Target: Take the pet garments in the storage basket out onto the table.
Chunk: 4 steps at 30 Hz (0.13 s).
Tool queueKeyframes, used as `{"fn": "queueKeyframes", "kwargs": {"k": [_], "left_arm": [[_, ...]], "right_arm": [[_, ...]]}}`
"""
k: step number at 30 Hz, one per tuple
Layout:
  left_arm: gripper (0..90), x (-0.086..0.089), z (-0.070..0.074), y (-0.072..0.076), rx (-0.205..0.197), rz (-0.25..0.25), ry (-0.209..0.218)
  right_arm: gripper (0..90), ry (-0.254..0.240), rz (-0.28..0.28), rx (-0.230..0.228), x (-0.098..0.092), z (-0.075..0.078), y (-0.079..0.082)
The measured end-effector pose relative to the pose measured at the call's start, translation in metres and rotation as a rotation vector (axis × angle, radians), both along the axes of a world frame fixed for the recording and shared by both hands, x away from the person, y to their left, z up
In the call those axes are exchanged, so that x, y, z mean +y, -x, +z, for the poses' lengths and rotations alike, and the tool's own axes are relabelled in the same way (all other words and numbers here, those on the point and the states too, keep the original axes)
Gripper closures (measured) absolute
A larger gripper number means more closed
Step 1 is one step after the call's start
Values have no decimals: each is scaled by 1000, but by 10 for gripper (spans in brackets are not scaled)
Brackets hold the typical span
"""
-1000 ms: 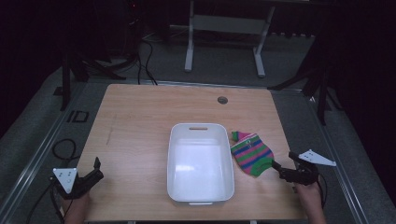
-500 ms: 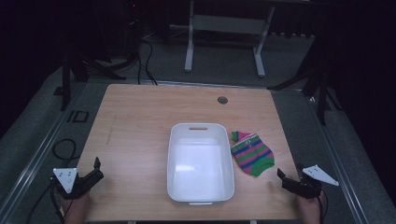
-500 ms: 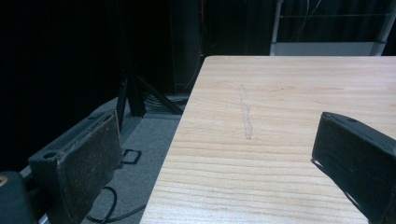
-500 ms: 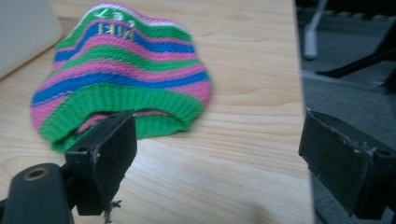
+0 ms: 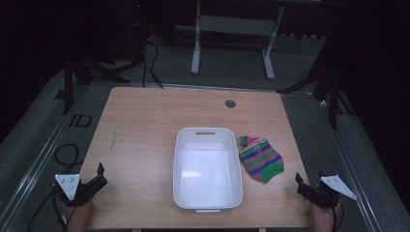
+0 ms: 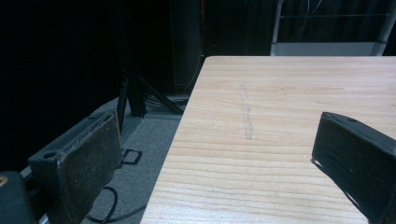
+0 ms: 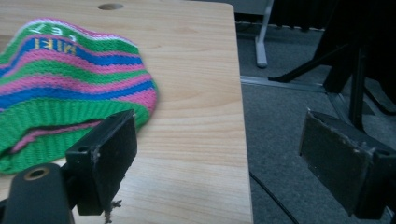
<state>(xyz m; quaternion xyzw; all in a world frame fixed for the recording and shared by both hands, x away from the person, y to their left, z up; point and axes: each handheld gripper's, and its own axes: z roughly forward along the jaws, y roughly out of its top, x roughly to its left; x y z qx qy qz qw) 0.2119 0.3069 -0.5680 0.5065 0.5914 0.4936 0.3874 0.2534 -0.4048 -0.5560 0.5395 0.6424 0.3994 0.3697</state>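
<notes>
We hold both tongs spread wide with nothing between their jaws: the left gripper [image 5: 99, 175] sits well to the left of the white bin [image 5: 208, 203] at the table's [image 5: 145, 125] near corner, the right gripper [image 5: 300, 182] well to its right by the near right corner. The striped sock [image 5: 260, 160] lies flat just right of the bin, untouched. Since a second ago, our right gripper has drawn back from the sock toward the table edge, while the left has stayed put.

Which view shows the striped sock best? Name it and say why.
The high view: the whole sock lies flat on the table, right of the white tub. The right gripper view shows it close but cut off, partly behind a jaw. The left gripper view looks along bare tabletop.
</notes>
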Motion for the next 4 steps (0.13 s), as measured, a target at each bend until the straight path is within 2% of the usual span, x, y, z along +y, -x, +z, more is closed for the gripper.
{"fn": "queueKeyframes", "kwargs": {"k": [4], "left_arm": [[20,0,0,0,-1,1,4]], "right_arm": [[126,22,-10,2,2,0,-1]]}}
